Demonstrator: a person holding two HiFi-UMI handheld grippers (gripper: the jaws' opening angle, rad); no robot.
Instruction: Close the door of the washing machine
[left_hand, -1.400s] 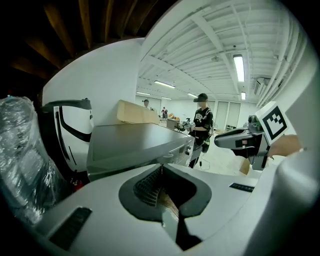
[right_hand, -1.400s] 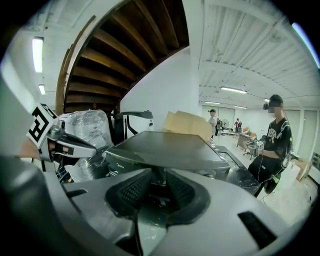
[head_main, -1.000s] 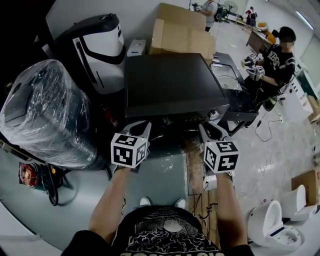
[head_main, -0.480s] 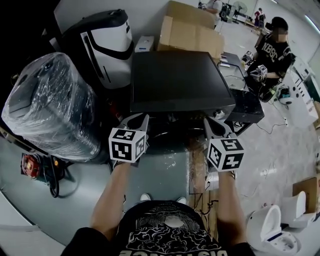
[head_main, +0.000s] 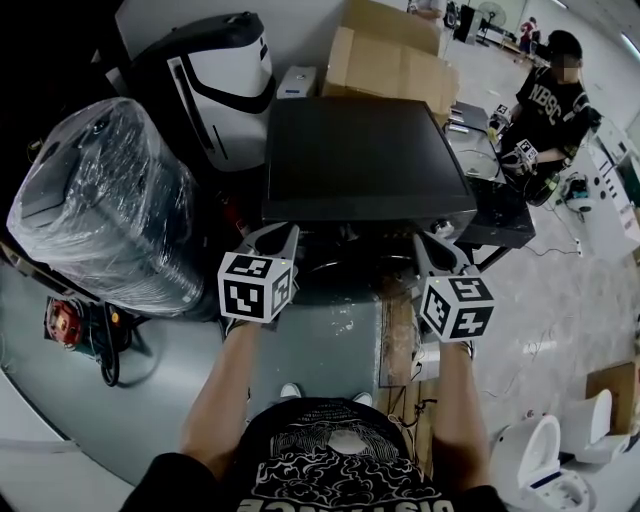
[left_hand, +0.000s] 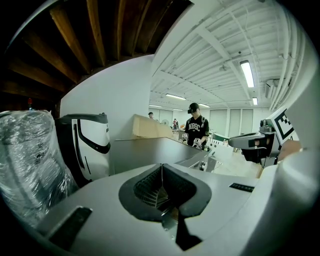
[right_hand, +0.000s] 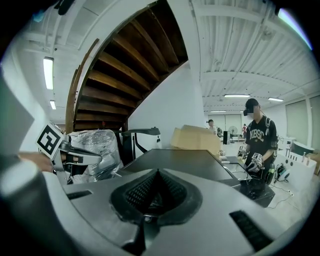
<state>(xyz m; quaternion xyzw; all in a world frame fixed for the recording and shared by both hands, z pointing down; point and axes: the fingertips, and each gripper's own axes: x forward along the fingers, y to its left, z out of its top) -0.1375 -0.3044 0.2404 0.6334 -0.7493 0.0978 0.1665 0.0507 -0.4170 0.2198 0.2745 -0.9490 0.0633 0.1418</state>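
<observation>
The washing machine (head_main: 360, 150) is a dark box with a flat black top, standing straight in front of me. Its front face is tucked under the top's near edge. Only a dark curved rim (head_main: 345, 272) shows there, between my grippers; I cannot tell how the door stands. My left gripper (head_main: 275, 238) is at the left of that front edge and my right gripper (head_main: 432, 242) at the right. In the left gripper view the left gripper (left_hand: 161, 167) has its pads together on nothing. The right gripper (right_hand: 158, 172) looks the same in its own view.
A plastic-wrapped drum (head_main: 100, 210) and a white-and-black appliance (head_main: 215, 85) stand left of the machine. Cardboard boxes (head_main: 395, 60) sit behind it. A lower dark unit (head_main: 500, 215) adjoins its right side, where a person (head_main: 550, 95) stands. Wooden planks (head_main: 400, 340) lie on the floor.
Both grippers have stayed at the machine's front edge, barely moving. The head view has shifted slightly, and the person at the back right has stepped a little further away.
</observation>
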